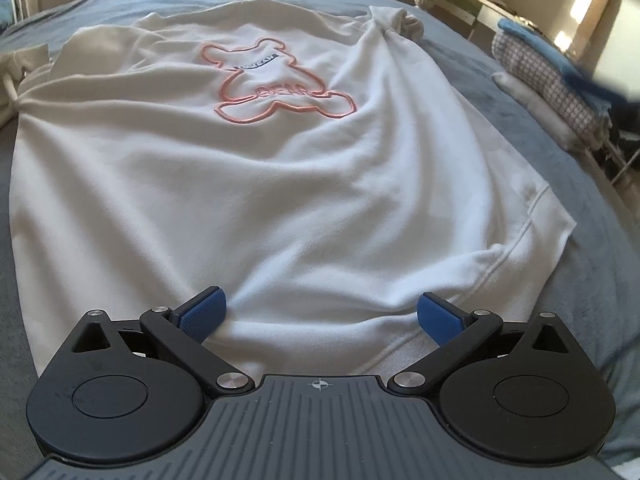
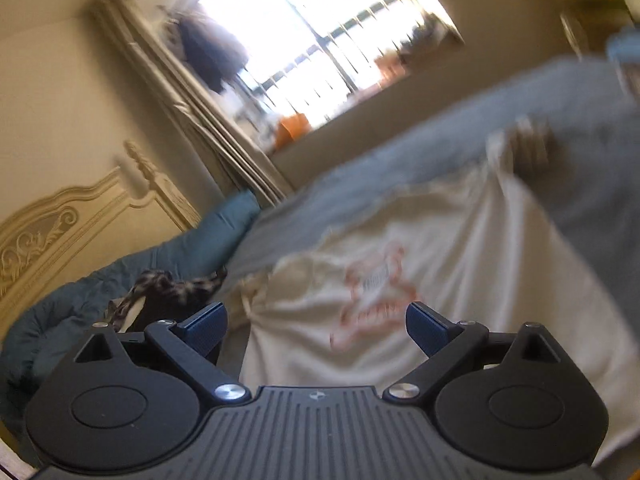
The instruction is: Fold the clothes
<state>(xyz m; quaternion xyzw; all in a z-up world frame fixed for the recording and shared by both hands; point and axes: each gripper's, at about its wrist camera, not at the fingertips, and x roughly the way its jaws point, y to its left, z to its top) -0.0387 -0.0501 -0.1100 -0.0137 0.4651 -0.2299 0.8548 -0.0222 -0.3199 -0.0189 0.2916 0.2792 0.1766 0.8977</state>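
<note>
**Lying flat on bed: white sweatshirt, both grippers spread wide**

Left wrist view: left gripper (image 1: 321, 314) hangs over the near hem of the white sweatshirt (image 1: 256, 168), jaws wide apart, blue pads (image 1: 200, 316) clear of the cloth, nothing held. Sweatshirt is spread front-up on the blue-grey bed (image 1: 520, 208), wrinkled, with a pink bear outline (image 1: 276, 80) on the chest. One sleeve (image 1: 396, 20) is bunched at the far right corner. A stack of folded clothes (image 1: 548, 84) sits off the bed's right edge.

Right wrist view: blurred and tilted. Right gripper (image 2: 316, 326) jaws also wide apart, nothing between them, above the sweatshirt (image 2: 460, 264). Bear print (image 2: 376, 292) only smeared here. Dark patterned garment (image 2: 168, 288) lies left of the sweatshirt, beside a teal quilt (image 2: 120, 264). Carved headboard (image 2: 64, 232) at left, bright window (image 2: 320, 40) behind.
</note>
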